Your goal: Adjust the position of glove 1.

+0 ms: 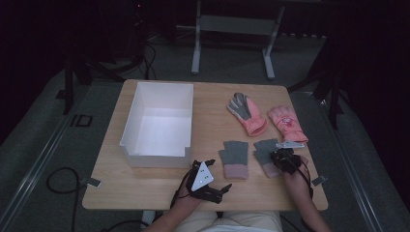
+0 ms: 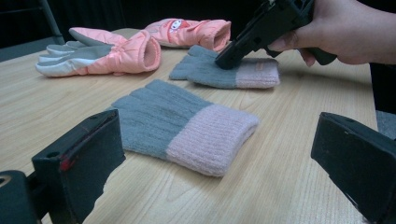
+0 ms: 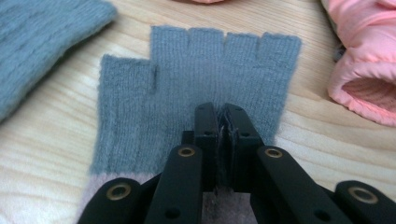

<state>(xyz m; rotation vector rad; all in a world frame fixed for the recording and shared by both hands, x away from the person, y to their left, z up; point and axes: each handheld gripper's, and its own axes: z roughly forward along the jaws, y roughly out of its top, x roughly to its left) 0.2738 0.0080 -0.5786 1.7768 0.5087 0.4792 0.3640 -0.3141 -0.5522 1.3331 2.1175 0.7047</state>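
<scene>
The wooden table [image 1: 159, 186] carries a white box [image 1: 159, 123] at the left, empty inside. Far right lie two pink gloves [image 1: 247, 113]; nearer lie two grey knit gloves with pink cuffs. The right gripper [image 3: 218, 122] has its jaws pressed together, pinching a fold of the right-hand grey glove [image 3: 201, 88] near its cuff. The left gripper [image 1: 208, 186] rests near the table's front edge, jaws spread, holding nothing. Best lift straight up until the knit clears the table, then carry it left over the box wall before letting go.
</scene>
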